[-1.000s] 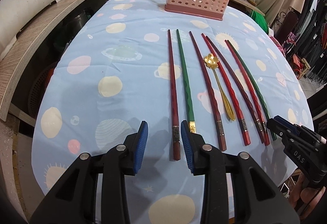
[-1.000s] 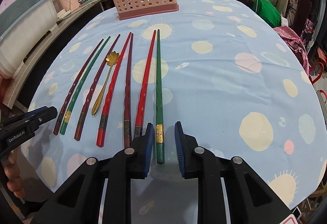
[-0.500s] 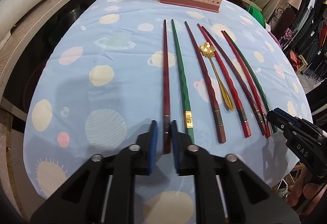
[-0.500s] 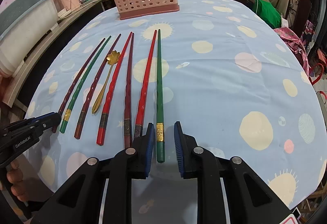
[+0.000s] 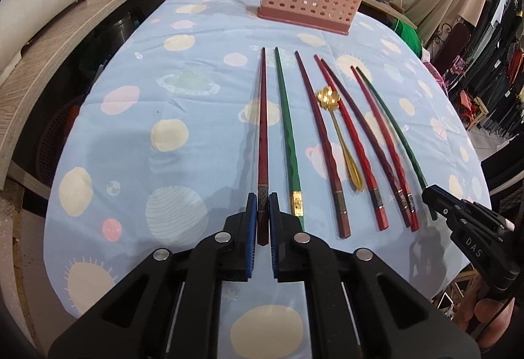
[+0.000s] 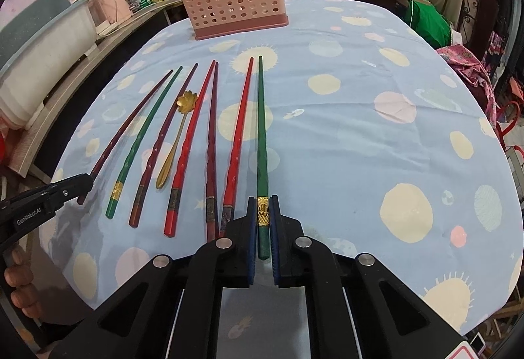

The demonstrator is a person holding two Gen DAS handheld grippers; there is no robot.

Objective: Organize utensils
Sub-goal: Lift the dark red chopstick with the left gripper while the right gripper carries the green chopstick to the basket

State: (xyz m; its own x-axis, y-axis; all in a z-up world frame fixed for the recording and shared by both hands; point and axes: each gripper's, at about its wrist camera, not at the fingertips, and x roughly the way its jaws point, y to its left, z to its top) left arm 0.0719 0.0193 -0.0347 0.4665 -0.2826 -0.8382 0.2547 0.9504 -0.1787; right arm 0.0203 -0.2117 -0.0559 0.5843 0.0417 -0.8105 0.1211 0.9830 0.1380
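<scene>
Several chopsticks and a gold flower-bowl spoon [image 5: 340, 136] lie side by side on the blue spotted tablecloth [image 5: 131, 146]. My left gripper [image 5: 263, 205] is shut on the near end of the leftmost dark red chopstick [image 5: 262, 130], which still lies on the cloth. My right gripper [image 6: 263, 205] has its jaws closing tight on the gold-banded end of the rightmost green chopstick [image 6: 261, 130]. Each gripper also shows at the edge of the other's view: the right gripper [image 5: 432, 193] and the left gripper [image 6: 82, 185]. A pink perforated utensil basket [image 5: 311, 2] stands upright at the far end.
Between the two held chopsticks lie a green, two red and two dark red ones plus the spoon [image 6: 173, 146]. A wooden counter [image 5: 49, 48] with jars and pots curves along the left and back. Clothes hang at the right. A hand [image 6: 19, 287] holds the left gripper.
The left gripper shifted left from beside the green chopstick and shut on the dark red one. The right gripper's pads narrowed from a loose gap onto the green chopstick.
</scene>
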